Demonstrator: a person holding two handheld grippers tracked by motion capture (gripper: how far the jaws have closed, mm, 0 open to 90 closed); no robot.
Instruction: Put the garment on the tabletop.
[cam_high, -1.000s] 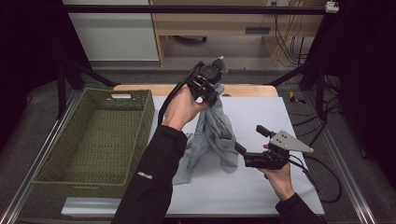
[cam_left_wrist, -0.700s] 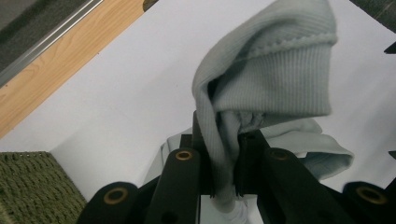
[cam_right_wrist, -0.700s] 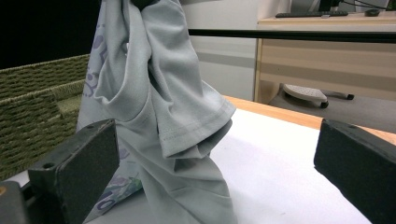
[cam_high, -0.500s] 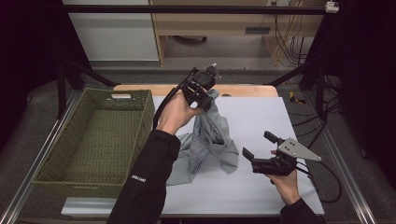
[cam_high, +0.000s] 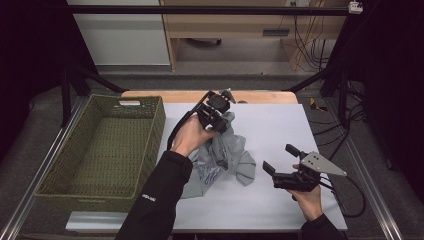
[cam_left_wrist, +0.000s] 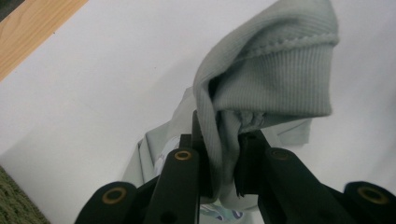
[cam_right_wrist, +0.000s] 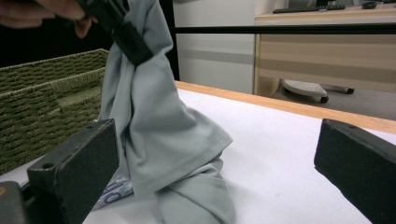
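Left tool (cam_high: 223, 100) pinches a pale grey cotton garment (cam_high: 227, 152), lifting it over mid-desk (cam_high: 280, 125) beside a green woven basket (cam_high: 102, 145). Right tool (cam_high: 281, 163), jaws spread, hovers over bare white surface nearby.

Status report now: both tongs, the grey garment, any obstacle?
Left tongs shut on grey garment, lifting it. Right tongs open, apart. Basket beside; nothing blocks.
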